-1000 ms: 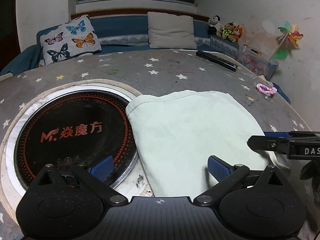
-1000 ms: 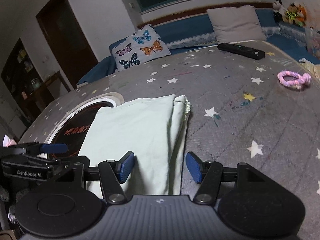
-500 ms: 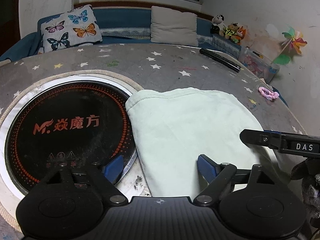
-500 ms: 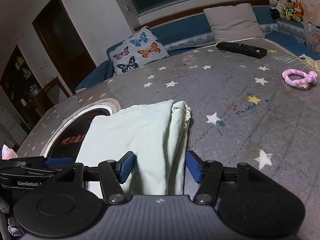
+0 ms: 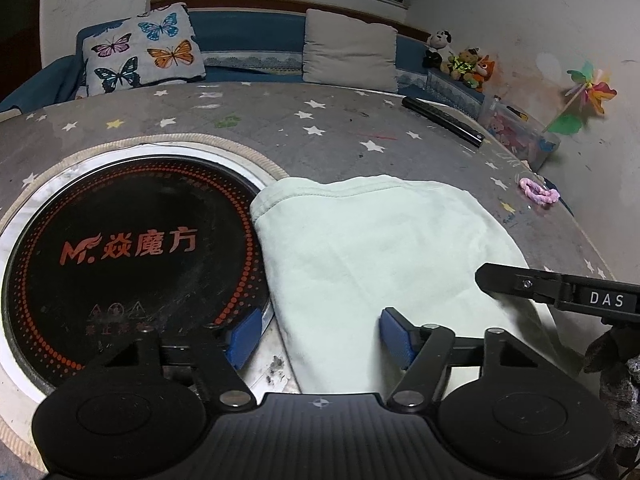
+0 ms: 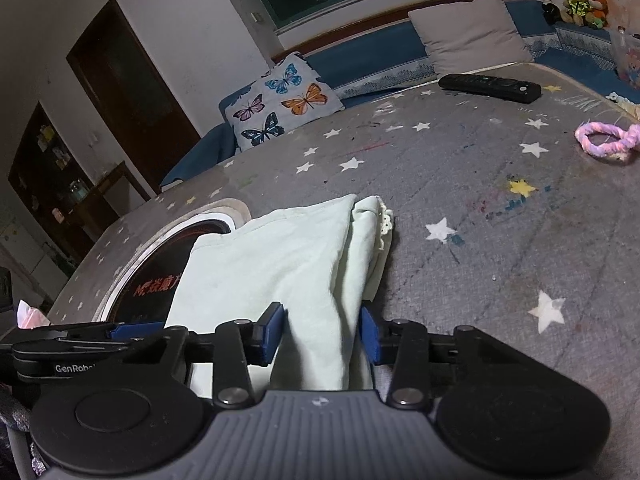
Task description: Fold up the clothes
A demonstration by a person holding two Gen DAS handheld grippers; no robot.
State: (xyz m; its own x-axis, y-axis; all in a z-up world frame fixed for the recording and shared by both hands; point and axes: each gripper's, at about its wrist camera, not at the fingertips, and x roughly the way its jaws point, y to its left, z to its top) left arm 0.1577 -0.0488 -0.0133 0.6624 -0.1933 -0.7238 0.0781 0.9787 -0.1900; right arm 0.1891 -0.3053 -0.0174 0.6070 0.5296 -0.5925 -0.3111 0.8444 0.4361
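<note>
Both grippers' jaws have just been closing: the right gripper (image 6: 322, 334) pinches the soft, pale-green folded garment (image 6: 280, 264); the left gripper (image 5: 320, 336) straddles its near edge, not yet gripping, on the star-printed grey cloth (image 5: 340, 128).

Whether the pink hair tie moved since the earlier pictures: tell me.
No. The pink hair tie lies at the same spot beside the yellow star on the cloth.

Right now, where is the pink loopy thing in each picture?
Left wrist view: the pink loop lies at the right side, on the starry grey cover past the green cloth.
Right wrist view: the pink loop lies at the far right edge.
Shared landmark: the black remote behind it.
</note>
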